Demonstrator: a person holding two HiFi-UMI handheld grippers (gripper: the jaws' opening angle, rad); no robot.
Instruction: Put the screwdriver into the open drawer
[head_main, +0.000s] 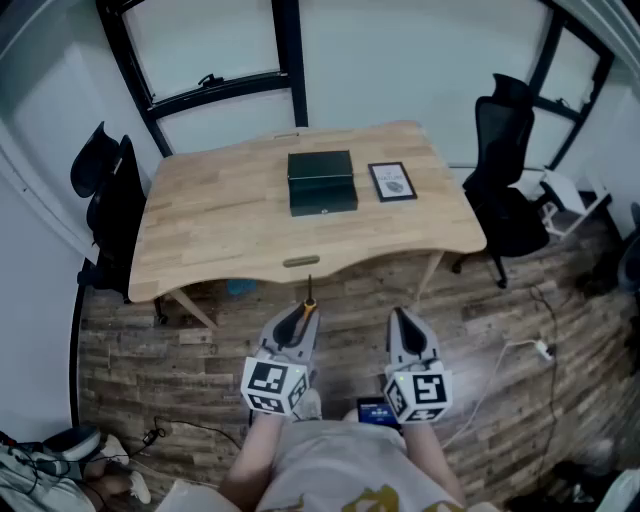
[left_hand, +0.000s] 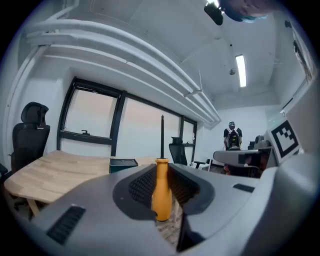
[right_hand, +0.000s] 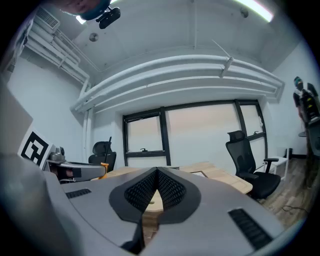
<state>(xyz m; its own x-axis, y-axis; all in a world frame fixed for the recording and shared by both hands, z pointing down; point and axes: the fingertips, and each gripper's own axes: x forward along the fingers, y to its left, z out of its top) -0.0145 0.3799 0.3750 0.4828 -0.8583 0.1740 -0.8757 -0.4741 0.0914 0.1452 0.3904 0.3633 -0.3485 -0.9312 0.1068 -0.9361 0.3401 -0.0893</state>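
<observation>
Two grippers show at the near edge of the head view, each with one marker cube. The left gripper (head_main: 303, 314) is clamped on the one screwdriver (head_main: 309, 300). In the left gripper view its orange handle stands upright between the pads, which press it from both sides. The thin dark shaft points away toward the table (head_main: 220, 225). The right gripper (head_main: 403, 320) holds nothing, and its own view shows the two jaws meeting at the tips.

The screwdriver is in the air just short of the table's near edge, well apart from the one dark green box (head_main: 322, 182) at the far middle of the top. One framed card (head_main: 392, 182) lies just right of that box. Two black office chairs stand by, one at the left end (head_main: 105, 195) and one at the right end (head_main: 505, 165).

The box looks shut from above, though its near face is too small to tell whether a drawer stands open. A small oval fitting (head_main: 300, 261) sits on the table's near edge. It may be a pull, but it is hard to make out.

The lower part of the handle is hidden behind the gripper body. The person's body is cut off at the bottom, and a small blue-lit device (head_main: 375, 410) is partly covered between the cubes. A white cable (head_main: 505, 352) trails on the plank floor (head_main: 200, 370) at right.
</observation>
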